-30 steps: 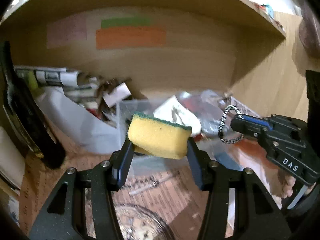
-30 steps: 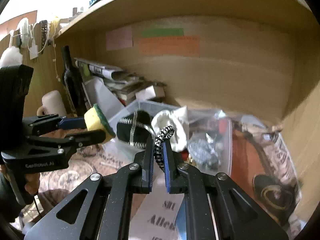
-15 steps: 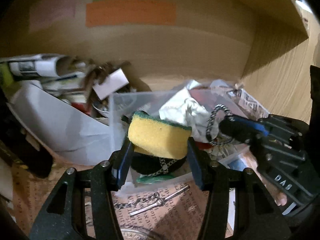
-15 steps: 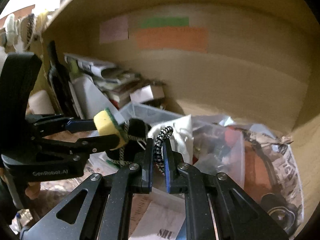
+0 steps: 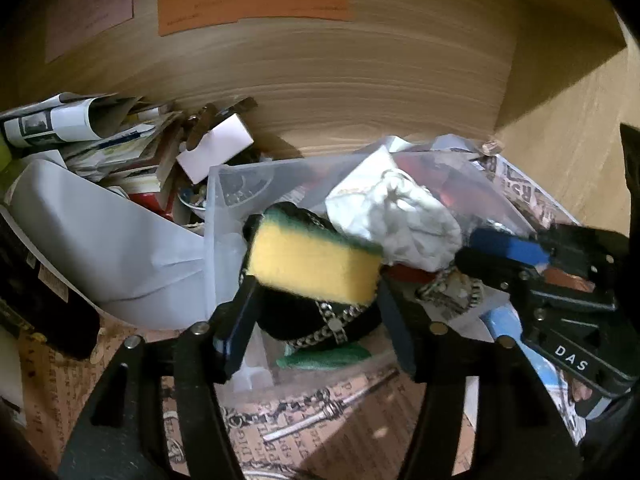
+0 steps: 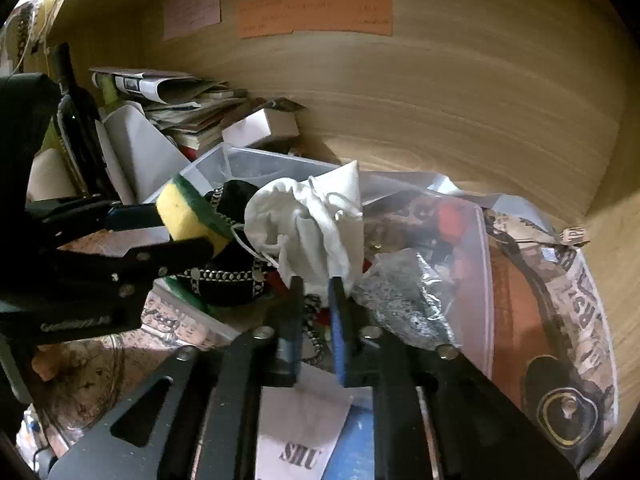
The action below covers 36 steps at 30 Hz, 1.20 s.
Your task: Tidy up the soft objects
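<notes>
1. Risk: my left tool clamps the yellow sponge by its ends, above the clear bin. A release here may bounce it off the black pouch in the bin.
2. Risk: my right tool pinches the braided cord at the bin; it could snag the white drawstring bag touching its tips.
3. Pose: left tool level, over the bin's near-left part; right tool angled down at the bin's near side. Cord hold is blurred, probably firm.
</notes>
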Available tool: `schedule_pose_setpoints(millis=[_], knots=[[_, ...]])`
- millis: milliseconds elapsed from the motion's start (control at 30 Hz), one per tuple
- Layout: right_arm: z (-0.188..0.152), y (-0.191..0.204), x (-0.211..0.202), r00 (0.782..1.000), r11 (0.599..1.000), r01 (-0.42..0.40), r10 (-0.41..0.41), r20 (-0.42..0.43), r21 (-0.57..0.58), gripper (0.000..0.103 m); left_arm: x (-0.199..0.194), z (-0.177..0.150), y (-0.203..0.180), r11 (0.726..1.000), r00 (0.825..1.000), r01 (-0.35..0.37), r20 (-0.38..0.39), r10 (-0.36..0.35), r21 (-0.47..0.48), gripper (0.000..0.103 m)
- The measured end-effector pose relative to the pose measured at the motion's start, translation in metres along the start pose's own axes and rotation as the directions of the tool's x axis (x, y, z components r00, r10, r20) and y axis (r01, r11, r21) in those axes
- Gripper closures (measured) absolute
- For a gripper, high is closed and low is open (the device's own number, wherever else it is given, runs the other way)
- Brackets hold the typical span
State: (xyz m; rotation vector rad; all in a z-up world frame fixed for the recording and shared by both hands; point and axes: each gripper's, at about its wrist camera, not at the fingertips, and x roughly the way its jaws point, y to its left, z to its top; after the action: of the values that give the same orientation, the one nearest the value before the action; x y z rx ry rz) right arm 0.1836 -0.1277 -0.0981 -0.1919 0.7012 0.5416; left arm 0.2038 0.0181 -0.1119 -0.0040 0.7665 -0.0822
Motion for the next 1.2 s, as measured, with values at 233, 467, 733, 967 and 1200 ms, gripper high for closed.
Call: schedule_pose_setpoints(millis=[233,467,733,967,1200], knots=[[0.005,0.001,-0.032,0.996,1.0,0.005,-0.005,0.095,0.0,0.064,-0.034,-0.002,-0.002,1.0,0.997,-0.013,0.081,0.013,-0.012,0.036],[0.013,0.004,-0.084,0.972,1.0,0.011,-0.014,0.234,0.014,0.053,-0.095,0.003,-0.005,0.999,0.967,-0.037,0.251,0.044,-0.031,0.036],[0.017,0.01,-0.141,0.917,1.0,0.015,-0.024,0.398,0.026,0.028,-0.156,-0.001,-0.011,0.998,0.906,-0.059,0.418,0.068,-0.035,0.023],[0.014,0.016,-0.163,0.889,0.999,0.007,-0.025,0.457,0.041,0.015,-0.192,-0.012,-0.017,0.996,0.857,-0.081,0.508,0.087,-0.033,0.006],[0.007,0.019,-0.171,0.885,0.999,0.006,-0.03,0.465,0.053,0.0,-0.203,-0.016,-0.022,0.996,0.849,-0.077,0.52,0.086,-0.04,0.0]])
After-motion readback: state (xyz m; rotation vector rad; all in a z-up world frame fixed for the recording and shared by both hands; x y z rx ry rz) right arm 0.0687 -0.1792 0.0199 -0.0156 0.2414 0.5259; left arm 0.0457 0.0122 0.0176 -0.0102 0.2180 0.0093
